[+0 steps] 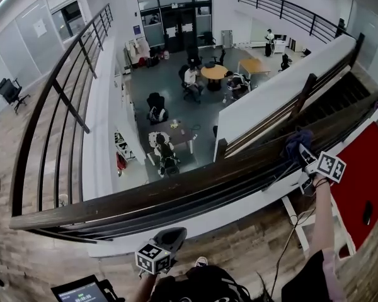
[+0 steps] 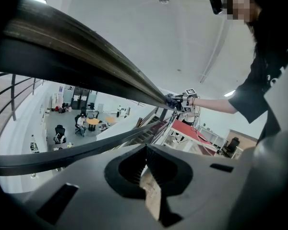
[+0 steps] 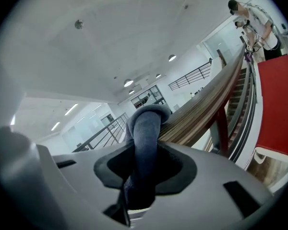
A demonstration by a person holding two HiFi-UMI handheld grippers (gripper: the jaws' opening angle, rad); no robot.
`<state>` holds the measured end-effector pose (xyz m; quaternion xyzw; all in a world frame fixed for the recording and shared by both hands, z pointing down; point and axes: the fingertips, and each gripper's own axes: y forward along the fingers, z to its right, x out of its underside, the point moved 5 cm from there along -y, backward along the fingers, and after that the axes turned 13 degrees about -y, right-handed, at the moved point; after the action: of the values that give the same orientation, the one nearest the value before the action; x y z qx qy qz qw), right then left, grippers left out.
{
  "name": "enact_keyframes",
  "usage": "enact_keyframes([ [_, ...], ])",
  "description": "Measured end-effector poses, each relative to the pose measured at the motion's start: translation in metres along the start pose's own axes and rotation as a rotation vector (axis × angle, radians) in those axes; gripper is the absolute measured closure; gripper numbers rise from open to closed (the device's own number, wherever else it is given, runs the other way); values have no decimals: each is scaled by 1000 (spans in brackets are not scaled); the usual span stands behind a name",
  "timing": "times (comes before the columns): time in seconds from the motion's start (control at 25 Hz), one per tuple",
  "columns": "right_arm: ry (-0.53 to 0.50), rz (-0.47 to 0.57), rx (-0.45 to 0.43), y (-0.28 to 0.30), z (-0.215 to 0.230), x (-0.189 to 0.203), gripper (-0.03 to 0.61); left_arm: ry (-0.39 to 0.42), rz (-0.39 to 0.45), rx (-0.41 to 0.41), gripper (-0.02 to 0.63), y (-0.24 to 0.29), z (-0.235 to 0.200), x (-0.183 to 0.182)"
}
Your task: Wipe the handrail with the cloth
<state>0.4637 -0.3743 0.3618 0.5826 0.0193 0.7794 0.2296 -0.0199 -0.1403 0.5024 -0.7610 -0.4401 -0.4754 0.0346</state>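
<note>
A dark wooden handrail (image 1: 176, 190) runs from lower left up to the right in the head view. My right gripper (image 1: 307, 156) is shut on a dark blue cloth (image 1: 297, 142) that rests on top of the rail at its right part. In the right gripper view the cloth (image 3: 146, 123) bulges out of my right gripper (image 3: 143, 150), with the handrail (image 3: 206, 107) just behind it. My left gripper (image 1: 169, 239) hangs below the rail near my body, apart from it. In its own view my left gripper (image 2: 146, 152) is shut and empty, and the handrail (image 2: 86, 66) passes overhead.
Beyond the rail is an open drop to a lower floor with tables, chairs and seated people (image 1: 192, 80). A staircase (image 1: 340, 99) descends at the right. A red surface (image 1: 365, 175) lies at my right, a metal balustrade (image 1: 57, 99) curves at the left. A screen (image 1: 82, 291) sits bottom left.
</note>
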Motion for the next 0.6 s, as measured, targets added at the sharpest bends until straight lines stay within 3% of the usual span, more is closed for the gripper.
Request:
enact_keyframes([
  [0.28, -5, 7, 163, -8, 55, -10, 474, 3, -32, -19, 612, -9, -6, 10],
  [0.44, -44, 18, 153, -9, 37, -3, 474, -15, -12, -49, 612, -17, -14, 8],
  [0.6, -87, -18, 127, -11, 1, 36, 474, -20, 6, -38, 612, -22, -24, 17],
])
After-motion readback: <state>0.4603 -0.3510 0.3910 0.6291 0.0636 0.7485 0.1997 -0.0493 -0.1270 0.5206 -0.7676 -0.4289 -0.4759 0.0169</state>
